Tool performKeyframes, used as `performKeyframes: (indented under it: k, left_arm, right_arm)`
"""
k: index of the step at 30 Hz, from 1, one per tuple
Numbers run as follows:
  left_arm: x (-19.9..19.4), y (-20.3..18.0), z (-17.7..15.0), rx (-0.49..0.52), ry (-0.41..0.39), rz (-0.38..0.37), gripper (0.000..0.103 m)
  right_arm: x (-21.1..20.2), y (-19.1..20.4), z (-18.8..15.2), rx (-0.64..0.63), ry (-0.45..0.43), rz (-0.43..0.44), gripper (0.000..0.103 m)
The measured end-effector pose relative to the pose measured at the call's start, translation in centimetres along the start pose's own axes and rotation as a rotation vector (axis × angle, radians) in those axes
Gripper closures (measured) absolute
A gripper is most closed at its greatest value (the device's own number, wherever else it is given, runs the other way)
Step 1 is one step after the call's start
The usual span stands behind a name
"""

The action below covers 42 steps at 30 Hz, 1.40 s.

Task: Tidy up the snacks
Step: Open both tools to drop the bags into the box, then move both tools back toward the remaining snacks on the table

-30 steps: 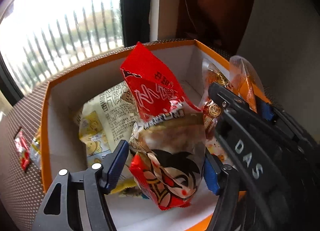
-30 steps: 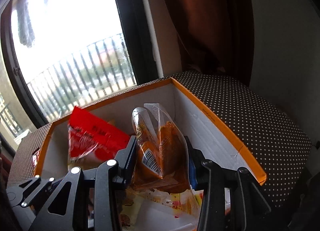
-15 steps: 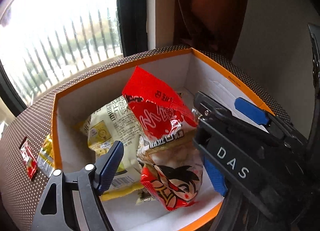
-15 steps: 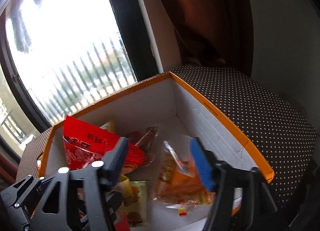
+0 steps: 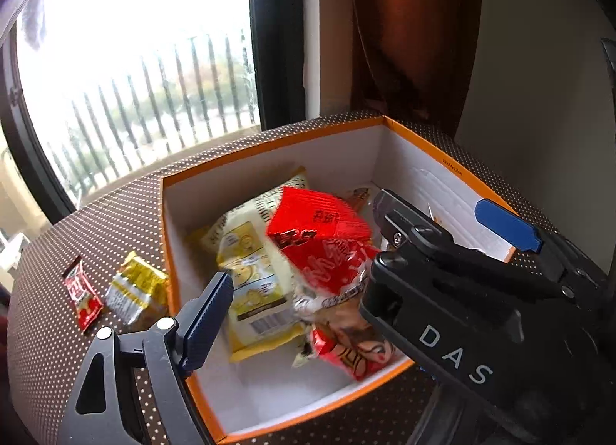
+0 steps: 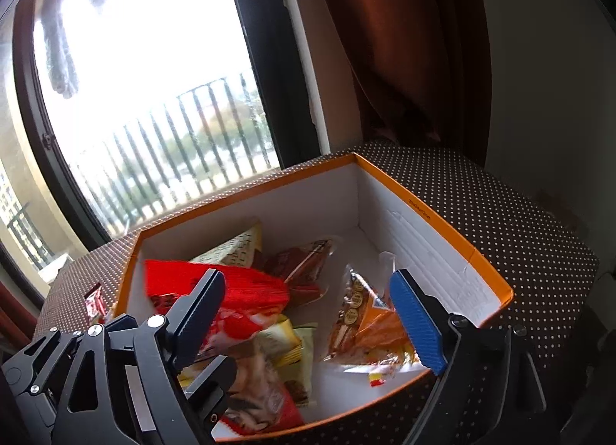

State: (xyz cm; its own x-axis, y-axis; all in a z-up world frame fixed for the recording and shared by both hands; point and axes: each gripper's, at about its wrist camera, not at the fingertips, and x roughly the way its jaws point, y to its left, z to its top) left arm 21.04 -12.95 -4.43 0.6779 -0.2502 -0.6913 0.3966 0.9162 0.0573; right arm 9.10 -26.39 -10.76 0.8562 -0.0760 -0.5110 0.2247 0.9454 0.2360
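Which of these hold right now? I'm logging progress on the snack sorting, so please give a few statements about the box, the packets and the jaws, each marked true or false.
1. The orange-rimmed box holds several snack packets. True.
2. The right gripper is clamped on the orange packet. False: its jaws stand open and the packet lies in the box.
3. Two small packets lie on the dotted cloth outside the box: a red sachet and a yellow packet. True.
4. The left gripper holds the red cartoon packet. False: its jaws are open and the packet rests in the box.
5. The box has a lid on. False: it is open.
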Motion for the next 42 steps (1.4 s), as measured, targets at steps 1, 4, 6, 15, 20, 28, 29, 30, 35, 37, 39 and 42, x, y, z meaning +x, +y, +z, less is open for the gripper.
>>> performKeyframes:
  k: [1, 4, 6, 15, 20, 28, 29, 30, 35, 37, 39, 42]
  left_arm:
    - [-0.4, 0.1, -0.1, -0.003, -0.005, 0.006, 0.018]
    - [-2.4, 0.6, -0.8, -0.013, -0.025, 0.019, 0.017]
    - [-3.1, 1.0, -1.2, -0.018, -0.038, 0.027, 0.017]
    - [-6.4, 3.5, -2.5, -0.055, -0.092, 0.067, 0.016]
    - [-7.9, 4.9, -3.1, -0.073, -0.120, 0.096, 0.015]
    - [-10.7, 6.9, -4.2, -0.100, -0.175, 0.144, 0.009]
    - [-11.1, 7.2, -4.4, -0.103, -0.184, 0.154, 0.008]
    - [-11.4, 7.5, -4.6, -0.106, -0.192, 0.161, 0.008]
    - [-12.5, 8.7, -5.7, -0.124, -0.226, 0.188, 0.006]
    - [-12.7, 9.4, -6.2, -0.137, -0.230, 0.196, 0.006]
    - [-12.6, 9.9, -6.6, -0.149, -0.228, 0.200, 0.006]
    - [-12.6, 10.7, -7.4, -0.170, -0.218, 0.199, 0.006]
  right_arm:
    - [-0.4, 0.3, -0.1, -0.004, -0.003, 0.004, 0.013]
    - [-1.7, 1.0, -0.3, -0.015, -0.014, 0.009, 0.012]
    - [-2.3, 1.6, -0.4, -0.022, -0.019, 0.017, 0.012]
    - [-4.4, 5.1, -0.9, -0.078, -0.056, 0.053, 0.012]
    - [-5.7, 7.3, -1.3, -0.105, -0.071, 0.089, 0.012]
    - [-7.1, 10.5, -1.8, -0.122, -0.082, 0.146, 0.011]
    - [-7.3, 11.0, -1.9, -0.128, -0.084, 0.153, 0.011]
    - [-7.5, 11.4, -2.0, -0.132, -0.086, 0.156, 0.011]
    - [-8.3, 13.4, -2.7, -0.162, -0.101, 0.163, 0.009]
    - [-8.4, 14.2, -3.0, -0.175, -0.105, 0.165, 0.009]
    - [-8.4, 14.8, -3.3, -0.185, -0.104, 0.168, 0.009]
    - [-8.3, 15.8, -4.0, -0.193, -0.096, 0.170, 0.009]
